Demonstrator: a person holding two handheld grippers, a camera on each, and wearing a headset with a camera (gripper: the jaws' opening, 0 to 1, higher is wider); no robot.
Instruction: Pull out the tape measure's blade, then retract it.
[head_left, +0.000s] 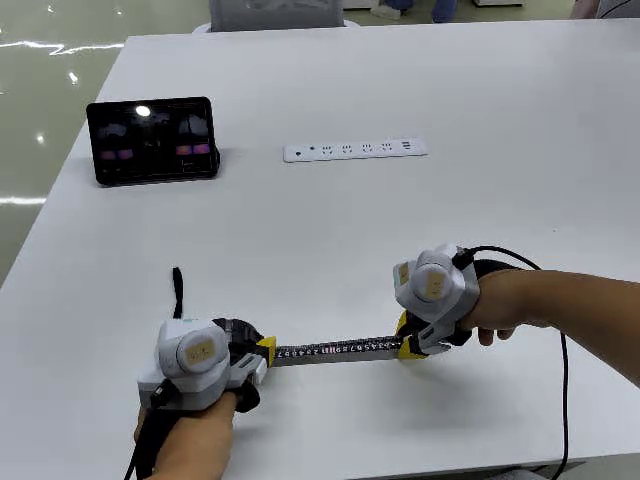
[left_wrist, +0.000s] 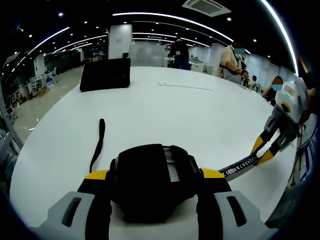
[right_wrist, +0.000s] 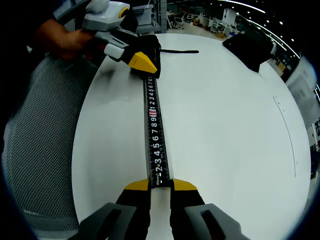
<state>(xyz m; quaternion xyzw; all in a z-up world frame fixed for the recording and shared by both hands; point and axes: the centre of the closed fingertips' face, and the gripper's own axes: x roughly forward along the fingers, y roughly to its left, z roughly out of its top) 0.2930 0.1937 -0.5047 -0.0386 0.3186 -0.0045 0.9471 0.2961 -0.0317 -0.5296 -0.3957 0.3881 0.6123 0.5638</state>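
Observation:
The black tape measure case (head_left: 240, 338) lies on the white table (head_left: 330, 240) at the front left, with my left gripper (head_left: 250, 352) shut on its sides. In the left gripper view the case (left_wrist: 152, 177) sits between the yellow-tipped jaws. The blade (head_left: 335, 349) is drawn out a short way to the right, flat just above the table. My right gripper (head_left: 412, 347) is shut on the blade's end. The right gripper view has the numbered blade (right_wrist: 153, 130) running from my right gripper (right_wrist: 160, 185) up to the case (right_wrist: 148, 50). The case's black wrist strap (head_left: 177, 290) trails on the table behind it.
A dark tablet (head_left: 152, 138) stands at the back left and a white power strip (head_left: 355, 150) lies at the back middle. A chair back (head_left: 275, 12) shows beyond the far edge. A black cable (head_left: 560, 380) hangs off the right gripper near the front edge.

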